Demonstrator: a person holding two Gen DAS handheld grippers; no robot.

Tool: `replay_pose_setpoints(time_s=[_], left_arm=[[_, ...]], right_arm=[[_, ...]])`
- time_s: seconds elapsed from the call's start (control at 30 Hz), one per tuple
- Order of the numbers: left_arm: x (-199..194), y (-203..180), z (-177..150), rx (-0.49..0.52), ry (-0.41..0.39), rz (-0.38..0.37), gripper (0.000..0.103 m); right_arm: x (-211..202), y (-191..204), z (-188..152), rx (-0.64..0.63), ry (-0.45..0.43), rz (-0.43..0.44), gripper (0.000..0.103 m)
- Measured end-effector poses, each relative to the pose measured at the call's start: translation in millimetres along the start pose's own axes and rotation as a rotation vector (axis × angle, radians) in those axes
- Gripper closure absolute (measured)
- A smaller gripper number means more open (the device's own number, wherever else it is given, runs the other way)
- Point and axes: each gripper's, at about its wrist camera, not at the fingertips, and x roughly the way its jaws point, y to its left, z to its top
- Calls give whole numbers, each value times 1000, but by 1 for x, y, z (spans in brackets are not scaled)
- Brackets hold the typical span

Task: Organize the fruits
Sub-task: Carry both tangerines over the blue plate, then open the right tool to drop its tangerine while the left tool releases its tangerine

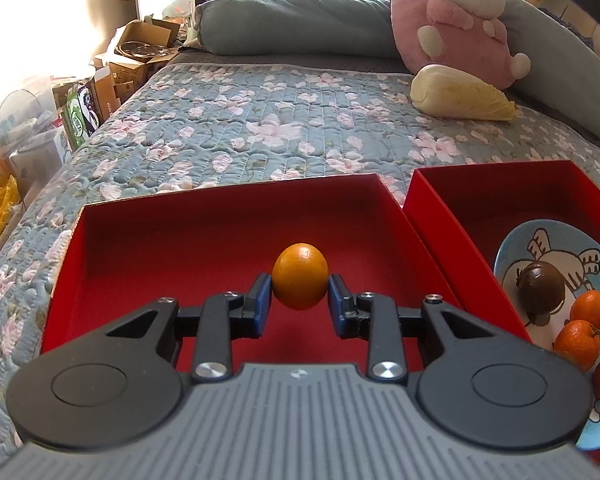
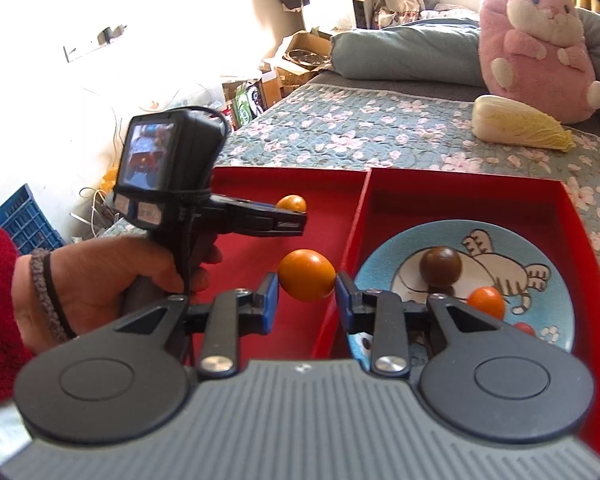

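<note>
the left gripper [image 1: 299, 302] is clamped on an orange fruit [image 1: 300, 275], egg-shaped, its long axis upright with the narrower end up. its skin is smooth, glossy and evenly orange. it hangs over the floor of the left red box [image 1: 148, 216], pinched at its lower half by the blue pads [image 1: 263, 296].

the right gripper [image 2: 307, 298] grips a second orange [image 2: 307, 275], rounder, long axis lying across between the pads, smooth and shiny. it sits above the left box near the shared wall with the right box [image 2: 572, 208].

in that right box a blue plate [image 2: 388, 256] with a cartoon animal holds a brown round fruit [image 2: 440, 263], an orange one [image 2: 486, 302] and a bit of red fruit [image 2: 525, 328]. in the right view the left gripper's orange [image 2: 292, 203] pokes out past its fingers [image 2: 288, 222].

the boxes rest on a floral quilt [image 1: 260, 120].
</note>
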Motion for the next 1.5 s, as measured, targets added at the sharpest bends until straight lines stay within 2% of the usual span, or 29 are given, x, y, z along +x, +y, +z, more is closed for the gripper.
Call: replay_pose_setpoints(time_s=[0.2, 0.47, 0.73, 1.03, 1.27, 1.33, 1.43, 1.5], left_arm=[[-10, -2, -2, -1, -8, 11, 68], [-22, -3, -2, -22, -21, 12, 68], [-44, -16, -2, -11, -64, -38, 68], [-62, -36, -4, 27, -102, -102, 68], [-71, -48, -2, 53, -138, -151, 68], [-74, -53, -1, 61, -151, -175, 68], [-78, -64, -1, 81, -170, -216, 68], [-80, -73, -2, 98, -176, -245, 68]], right_arm=[[-19, -31, -13, 48, -10, -64, 69], [-31, -87, -31, 146, -4, -202, 69], [-28, -124, -34, 203, -2, -288, 69], [16, -126, -10, 156, 37, -291, 69], [48, -129, -3, 148, 80, -334, 68], [46, -127, -5, 156, 70, -345, 68], [31, -125, -9, 181, 22, -340, 61], [17, -119, -13, 178, -16, -335, 60]])
